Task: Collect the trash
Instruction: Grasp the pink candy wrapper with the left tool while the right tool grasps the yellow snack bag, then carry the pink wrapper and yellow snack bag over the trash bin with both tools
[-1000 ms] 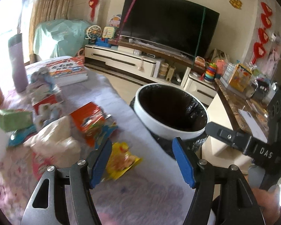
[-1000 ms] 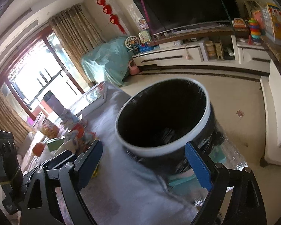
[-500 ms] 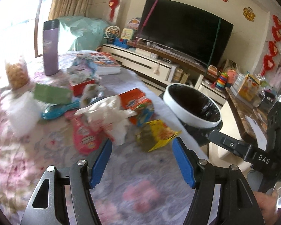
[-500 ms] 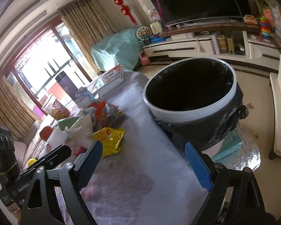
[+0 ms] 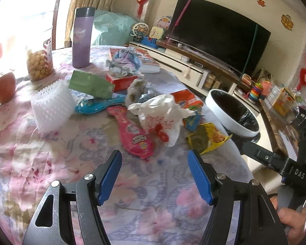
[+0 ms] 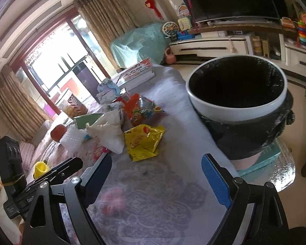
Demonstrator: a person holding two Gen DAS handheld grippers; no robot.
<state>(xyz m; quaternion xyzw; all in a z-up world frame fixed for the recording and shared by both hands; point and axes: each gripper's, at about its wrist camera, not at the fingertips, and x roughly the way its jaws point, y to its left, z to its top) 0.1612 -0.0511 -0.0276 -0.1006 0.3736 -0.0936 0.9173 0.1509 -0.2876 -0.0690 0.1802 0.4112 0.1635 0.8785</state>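
Observation:
A heap of wrappers lies on the flowered tablecloth (image 5: 132,208): a yellow snack bag (image 5: 208,137) (image 6: 143,141), a pink pouch (image 5: 132,132), a white plastic bag (image 5: 163,116) (image 6: 110,130), an orange packet (image 5: 185,99) (image 6: 140,110) and crumpled paper (image 5: 123,61). A white-rimmed bin with a black liner (image 5: 232,112) (image 6: 237,100) stands beside the table's right edge. My left gripper (image 5: 155,175) hovers open just short of the pink pouch and yellow bag, nothing between its blue pads. My right gripper (image 6: 156,179) is open over bare cloth between the yellow bag and the bin.
A purple flask (image 5: 81,38), a jar of snacks (image 5: 38,63), an apple (image 5: 3,86), white foam netting (image 5: 51,106), a green carton (image 5: 89,83), a blue brush (image 5: 98,105) and a book (image 5: 146,60) share the table. A TV stand (image 6: 224,45) lies beyond.
Both views have swung left from the bin toward the trash heap. The bin slid to the right of each frame and more of the table came into view. Both grippers stayed open.

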